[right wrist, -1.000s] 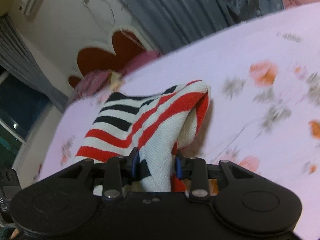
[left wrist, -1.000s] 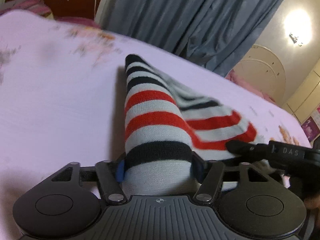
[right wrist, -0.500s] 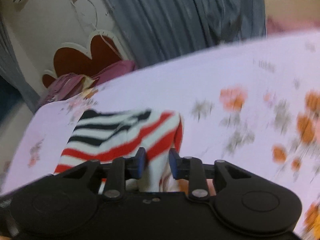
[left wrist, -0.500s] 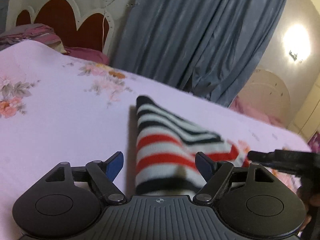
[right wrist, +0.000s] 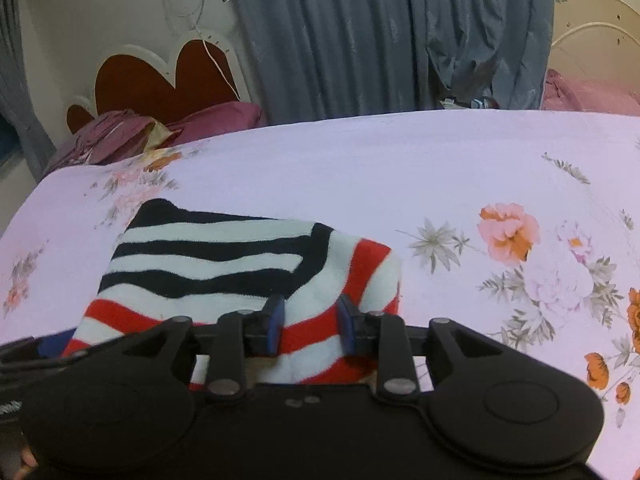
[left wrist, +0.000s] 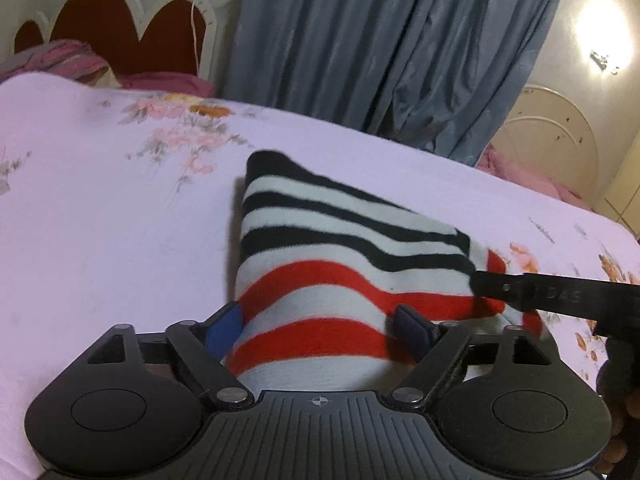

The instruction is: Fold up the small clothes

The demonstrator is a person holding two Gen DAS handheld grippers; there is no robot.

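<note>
A small striped garment (left wrist: 320, 248), white with black and red bands, lies folded flat on the floral bedsheet (left wrist: 100, 220). My left gripper (left wrist: 320, 326) is open, its blue pads either side of the garment's near edge. My right gripper (right wrist: 310, 322) is open over the garment's (right wrist: 224, 256) near right corner, pads apart and not pinching. The right gripper's body (left wrist: 560, 292) also shows at the right of the left wrist view.
The pale pink sheet with printed flowers (right wrist: 508, 232) spreads to the right. A red and white headboard (right wrist: 168, 76) with pink pillows (right wrist: 168, 128) stands at the back left. Grey curtains (left wrist: 380, 48) hang behind the bed.
Both grippers have opened and let go of the garment. It has dropped from a raised peak to lying flat and folded on the sheet.
</note>
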